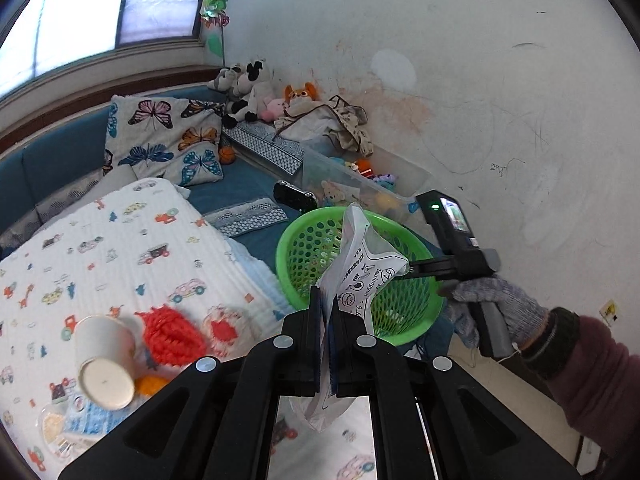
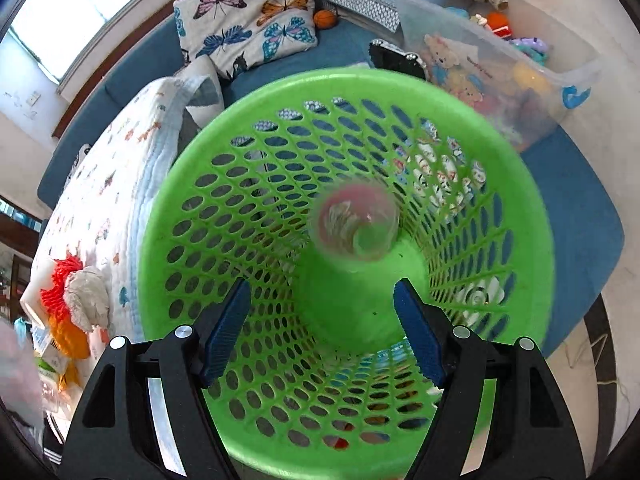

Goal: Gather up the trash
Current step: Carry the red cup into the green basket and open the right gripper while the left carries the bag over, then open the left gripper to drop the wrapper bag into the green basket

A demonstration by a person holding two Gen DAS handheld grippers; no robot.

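My left gripper [image 1: 327, 312] is shut on a white printed plastic bag [image 1: 362, 268], held up in front of the green perforated basket [image 1: 304, 248]. My right gripper [image 2: 322, 300] is open over the basket's mouth [image 2: 224, 128]; a blurred clear plastic cup [image 2: 354, 222] is inside the basket, below the open fingers. In the left wrist view the right gripper [image 1: 408, 269] reaches over the basket's right rim. A white paper cup [image 1: 106, 360] lies on its side on the printed quilt [image 1: 120, 240], beside a red yarn toy [image 1: 172, 334].
A butterfly pillow [image 1: 168, 136], plush toys [image 1: 256, 92] and a clear toy bin [image 1: 360, 176] sit on the blue mattress against the wall. A crumpled white wad [image 2: 86, 298] and orange yarn lie at the quilt's near edge.
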